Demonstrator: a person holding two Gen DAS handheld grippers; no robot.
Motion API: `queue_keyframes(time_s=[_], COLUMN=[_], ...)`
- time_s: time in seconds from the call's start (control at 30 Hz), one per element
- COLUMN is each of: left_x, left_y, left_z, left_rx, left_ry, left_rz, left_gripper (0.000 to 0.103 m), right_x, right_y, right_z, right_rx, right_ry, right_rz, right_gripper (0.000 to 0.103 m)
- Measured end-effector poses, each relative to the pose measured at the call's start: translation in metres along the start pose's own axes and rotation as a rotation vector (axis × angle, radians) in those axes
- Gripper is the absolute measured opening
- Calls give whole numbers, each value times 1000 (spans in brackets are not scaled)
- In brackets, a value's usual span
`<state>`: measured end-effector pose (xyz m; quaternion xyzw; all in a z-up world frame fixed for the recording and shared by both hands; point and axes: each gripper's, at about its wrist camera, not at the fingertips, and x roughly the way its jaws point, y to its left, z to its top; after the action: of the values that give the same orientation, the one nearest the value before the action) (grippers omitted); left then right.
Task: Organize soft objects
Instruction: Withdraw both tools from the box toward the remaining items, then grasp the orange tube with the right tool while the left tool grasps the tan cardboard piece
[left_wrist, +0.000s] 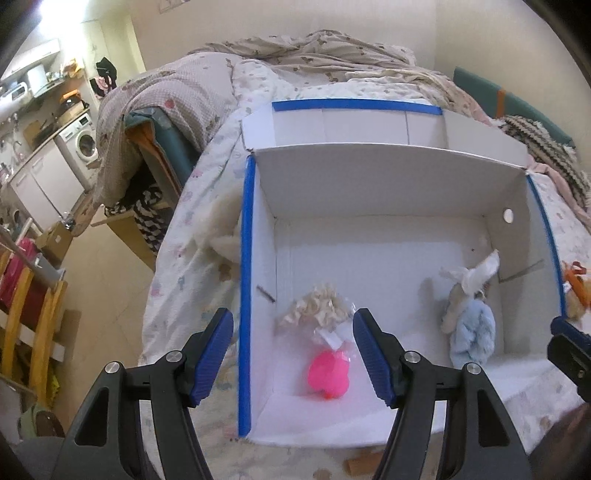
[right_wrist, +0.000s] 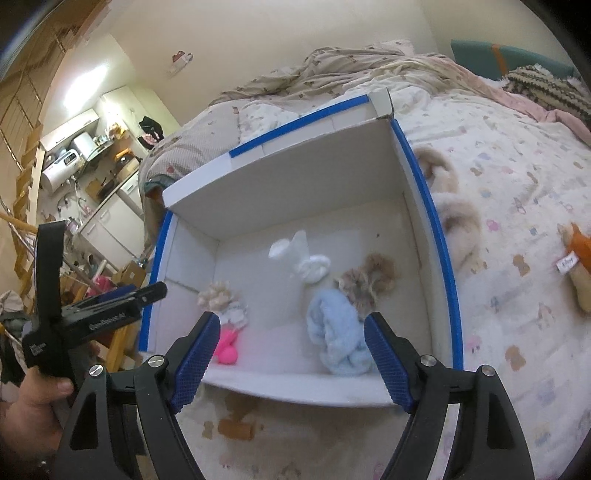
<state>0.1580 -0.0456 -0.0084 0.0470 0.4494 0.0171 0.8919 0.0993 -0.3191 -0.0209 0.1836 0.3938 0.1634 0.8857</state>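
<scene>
— Where are the soft things?

— Most sit inside the white box (left_wrist: 373, 192) with blue-taped edges, which rests on the patterned bedspread (right_wrist: 517, 177). A pink toy (left_wrist: 328, 376) with a cream ruffled piece (left_wrist: 317, 306) lies near the box's left wall; a light-blue plush (left_wrist: 474, 332) lies toward the right wall, with a white fluffy piece (right_wrist: 306, 258) just behind it and a brown furry one (right_wrist: 365, 284) touching it (the right wrist view shows these best).

— Anything outside the box?

— Yes. A beige plush (right_wrist: 458, 225) lies on the bedspread just beside the right wall, an orange-and-tan toy (right_wrist: 580, 258) lies farther right, well apart from the box, and a cream fluffy item (left_wrist: 221, 236) sits against the outside of the left wall.

— And the grippers?

— The left gripper (left_wrist: 293, 356) hovers above the box's near-left corner, its blue pads spread wide with nothing between them; the left wall's edge and the pink toy show through the gap. The right gripper (right_wrist: 291, 360) hangs over the near wall, equally wide apart and holding nothing, with the light-blue plush below it.

— What lies beyond?

— Rumpled blankets (left_wrist: 314, 51) at the head of the bed, and a kitchen corner with a washing machine (left_wrist: 83, 140) off to the left.
</scene>
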Motion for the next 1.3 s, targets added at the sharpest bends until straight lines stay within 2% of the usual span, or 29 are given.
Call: queue_keyframes(time_s=[0.13, 0.23, 0.33, 0.57, 0.7, 0.8, 0.97, 1.13, 1.17, 1.3], left_x=[-10, -11, -5, -7, -11, -7, 3, 10, 11, 13], left_y=[12, 18, 27, 46, 50, 51, 43, 43, 44, 50], left_z=[-17, -33, -52, -72, -81, -85, -90, -91, -91, -92], left_rx=[-27, -33, -35, -124, -129, -150, -121, -144, -150, -181], left_ry=[7, 23, 67, 66, 42, 74, 115, 146, 150, 165], left_rz=[-16, -28, 2, -41, -37, -65, -44, -69, -66, -80], left_gripper=[65, 71, 71, 72, 75, 76, 76, 76, 76, 76], right_x=[-3, -4, -2, -4, 6, 19, 53, 85, 91, 106], right_y=[5, 6, 7, 10, 11, 15, 24, 56, 62, 80], right_z=[-12, -21, -27, -41, -49, -55, -75, -107, -112, -118], right_rx=[-4, 0, 6, 12, 10, -7, 8, -81, -100, -131], right_ry=[18, 32, 51, 66, 117, 175, 314, 404, 412, 407], right_rz=[-8, -17, -23, -34, -45, -44, -37, -17, -27, -21], right_gripper=[85, 85, 85, 85, 85, 85, 85, 84, 80, 74])
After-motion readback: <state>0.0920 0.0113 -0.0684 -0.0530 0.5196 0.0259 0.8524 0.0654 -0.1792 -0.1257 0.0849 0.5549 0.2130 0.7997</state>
